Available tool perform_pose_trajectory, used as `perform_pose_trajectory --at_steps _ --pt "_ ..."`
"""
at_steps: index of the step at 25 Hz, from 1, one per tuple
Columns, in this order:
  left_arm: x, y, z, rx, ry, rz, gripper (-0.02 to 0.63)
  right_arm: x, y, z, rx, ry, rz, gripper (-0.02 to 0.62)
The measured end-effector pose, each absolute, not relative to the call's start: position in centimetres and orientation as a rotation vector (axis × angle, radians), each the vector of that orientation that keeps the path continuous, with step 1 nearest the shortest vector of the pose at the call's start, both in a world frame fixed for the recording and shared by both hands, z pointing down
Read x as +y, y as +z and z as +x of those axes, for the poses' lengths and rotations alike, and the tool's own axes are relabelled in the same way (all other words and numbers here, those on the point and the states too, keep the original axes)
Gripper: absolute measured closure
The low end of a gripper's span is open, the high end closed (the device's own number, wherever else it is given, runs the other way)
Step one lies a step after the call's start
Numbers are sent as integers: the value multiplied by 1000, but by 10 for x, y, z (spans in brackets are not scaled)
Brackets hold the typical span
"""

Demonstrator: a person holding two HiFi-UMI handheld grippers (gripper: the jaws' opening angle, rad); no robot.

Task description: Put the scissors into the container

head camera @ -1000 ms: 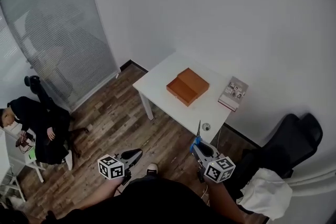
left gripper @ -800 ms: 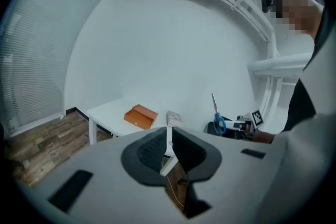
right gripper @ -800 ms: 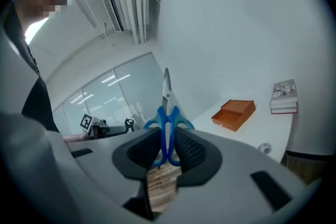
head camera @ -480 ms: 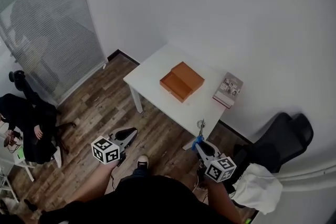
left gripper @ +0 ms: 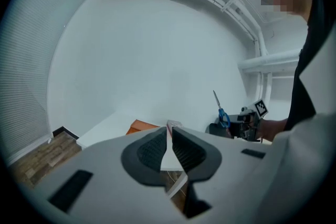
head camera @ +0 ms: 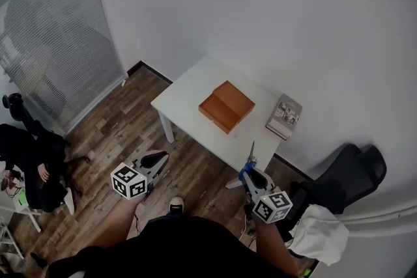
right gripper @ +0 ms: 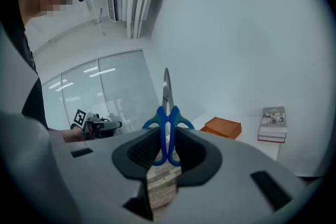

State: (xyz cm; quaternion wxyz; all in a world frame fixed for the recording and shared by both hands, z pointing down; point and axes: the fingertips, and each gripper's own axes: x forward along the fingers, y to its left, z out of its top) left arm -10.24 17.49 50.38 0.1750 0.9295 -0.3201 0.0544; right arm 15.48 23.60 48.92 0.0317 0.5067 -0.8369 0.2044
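Blue-handled scissors (head camera: 251,159) stand blades up in my right gripper (head camera: 249,174), which is shut on their handles; the right gripper view shows the handles (right gripper: 168,123) between the pads of that gripper (right gripper: 168,147). The container is an orange open box (head camera: 227,105) on a white table (head camera: 189,97), ahead of and beyond both grippers. It also shows as the orange box (right gripper: 220,127) in the right gripper view. My left gripper (head camera: 155,158) hangs over the wooden floor left of the table, jaws together with nothing in them (left gripper: 169,136). From it I see the scissors (left gripper: 220,112) off to the right.
A stack of books (head camera: 285,116) lies at the table's right end. A black chair (head camera: 352,172) with a white cloth (head camera: 319,234) stands at the right. A seated person (head camera: 26,159) is far left, by a glass wall with blinds (head camera: 52,49).
The head view has shifted, so the table sits a little more to the left and nearer. The right gripper has risen slightly with the scissors, whose blades now point over the table's edge.
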Motion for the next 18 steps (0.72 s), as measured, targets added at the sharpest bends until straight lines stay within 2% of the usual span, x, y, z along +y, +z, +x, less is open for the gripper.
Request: perform_pose_trajectory --at_steps 18 --pt "77 516 -113 -785 194 2717 568 164 489 158 -2332 506 1830 508"
